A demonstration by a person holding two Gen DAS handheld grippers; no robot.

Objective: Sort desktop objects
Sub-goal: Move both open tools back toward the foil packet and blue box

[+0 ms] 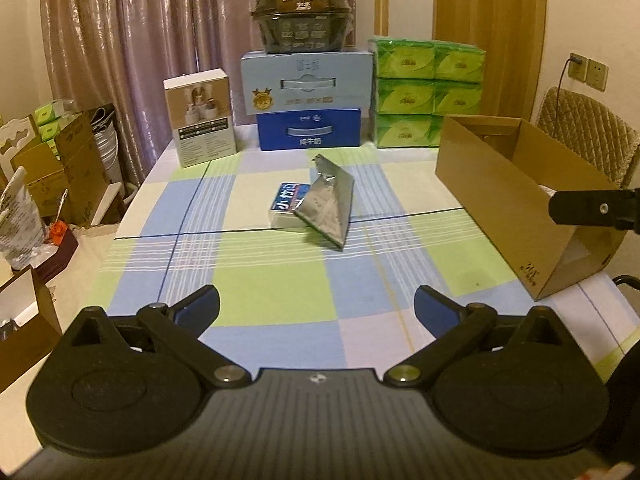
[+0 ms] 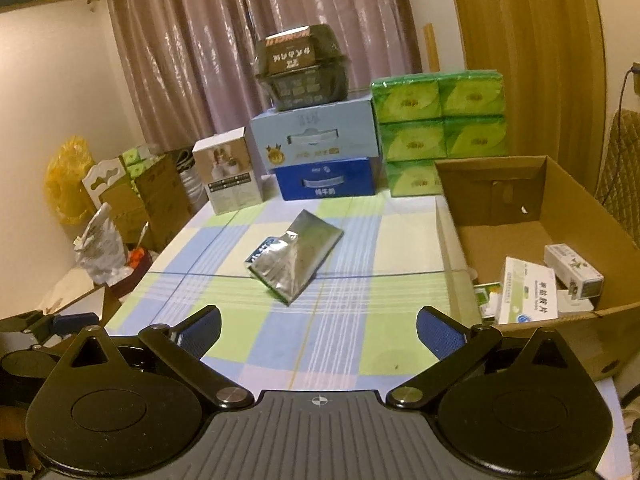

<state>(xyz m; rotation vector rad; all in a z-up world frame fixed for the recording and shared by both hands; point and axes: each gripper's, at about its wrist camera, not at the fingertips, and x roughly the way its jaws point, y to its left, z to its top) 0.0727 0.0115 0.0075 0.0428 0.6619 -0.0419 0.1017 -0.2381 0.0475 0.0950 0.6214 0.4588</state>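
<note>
I see a crinkled silver foil pouch (image 1: 326, 202) leaning on a small glossy blue box (image 1: 287, 205) mid-table, on the checked cloth (image 1: 280, 292). The open cardboard box (image 2: 536, 216) at the table's right edge holds flat medicine cartons (image 2: 528, 294). My left gripper (image 1: 316, 308) and right gripper (image 2: 318, 328) both gape wide, holding nothing.

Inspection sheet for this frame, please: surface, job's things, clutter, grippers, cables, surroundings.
Surface: checked tablecloth.
Job's things: silver foil pouch leaning on a small blue packet; cardboard box at right holding medicine boxes.
Clutter: stacked milk cartons, green tissue packs, white box along the far edge.
Grippers: left gripper and right gripper open, holding nothing.
Cables: plug lead at wall socket.
Surroundings: curtain, chair.
</note>
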